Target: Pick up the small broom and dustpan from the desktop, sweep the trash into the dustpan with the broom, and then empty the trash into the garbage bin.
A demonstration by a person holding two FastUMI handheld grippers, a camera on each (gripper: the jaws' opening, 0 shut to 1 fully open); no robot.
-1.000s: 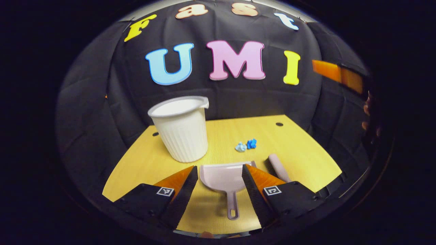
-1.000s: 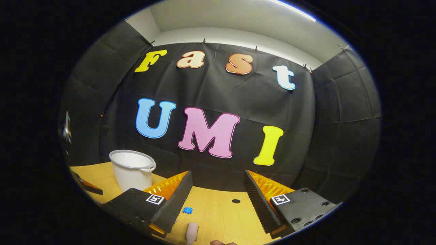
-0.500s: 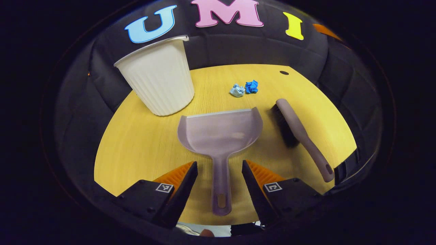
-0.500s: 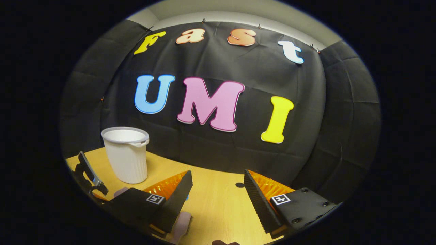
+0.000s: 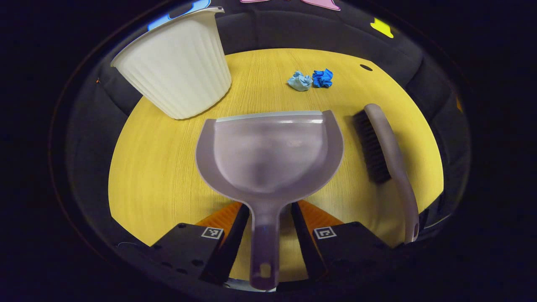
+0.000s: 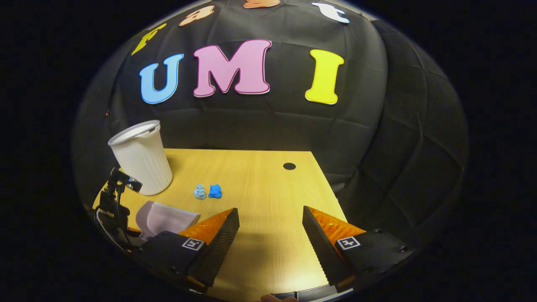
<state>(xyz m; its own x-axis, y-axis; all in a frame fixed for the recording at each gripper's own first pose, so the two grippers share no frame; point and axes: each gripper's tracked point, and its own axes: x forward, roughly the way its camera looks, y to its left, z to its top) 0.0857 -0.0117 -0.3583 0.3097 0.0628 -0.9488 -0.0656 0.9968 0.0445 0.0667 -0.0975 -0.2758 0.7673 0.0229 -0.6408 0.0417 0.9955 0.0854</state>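
Observation:
The mauve dustpan (image 5: pixel 268 155) lies flat on the yellow desktop (image 5: pixel 147 167), its handle pointing back between my left gripper's (image 5: pixel 270 207) fingers, which press on both sides of it. To its right lies the small broom (image 5: pixel 386 142) with dark bristles, untouched. A light-blue paper wad (image 5: pixel 300 81) and a blue wad (image 5: pixel 322 77) sit just beyond the pan's front edge. My right gripper (image 6: pixel 270 214) hangs open above the desk with nothing between its fingers. In the right gripper view, the dustpan (image 6: pixel 163 216) and the wads (image 6: pixel 207 191) lie to the left.
The white ribbed garbage bin (image 5: pixel 176 63) stands at the desk's back left, also seen as the bin (image 6: pixel 140 157) from the right. The left gripper's body (image 6: pixel 115 197) shows beside it. A dark cable hole (image 6: pixel 289 166) marks the back of the desktop (image 6: pixel 260 176).
My left gripper dropped and moved forward over the dustpan handle, and its fingers narrowed onto it. The right gripper tilted down, bringing the desk into view.

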